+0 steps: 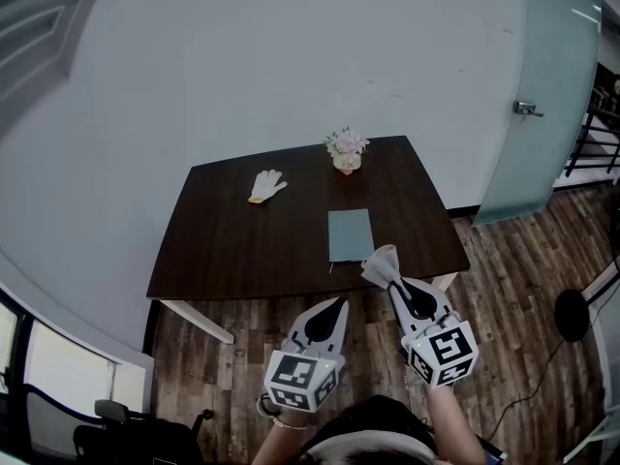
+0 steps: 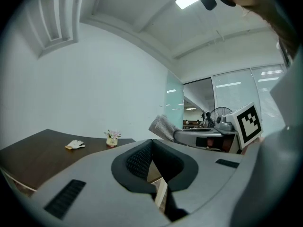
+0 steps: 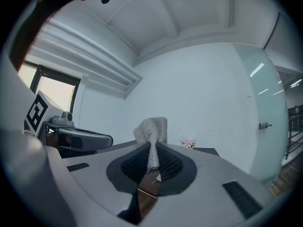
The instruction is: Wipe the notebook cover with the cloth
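A teal notebook (image 1: pixel 349 234) lies flat on the dark table (image 1: pixel 242 240), right of centre. My right gripper (image 1: pixel 392 281) is shut on a grey cloth (image 1: pixel 381 263), held in the air over the table's front edge, just right of the notebook's near corner. In the right gripper view the cloth (image 3: pixel 152 132) sticks up from between the closed jaws. My left gripper (image 1: pixel 341 301) is shut and empty, in front of the table's front edge, below the notebook. In the left gripper view the cloth (image 2: pixel 163 125) and the right gripper (image 2: pixel 177 134) show to the right.
A small pot of flowers (image 1: pixel 347 149) stands at the table's far edge, and a white glove (image 1: pixel 265 185) lies at its far left. A glass door (image 1: pixel 542 85) is at the right. A fan base (image 1: pixel 572 315) and cable lie on the wooden floor at right.
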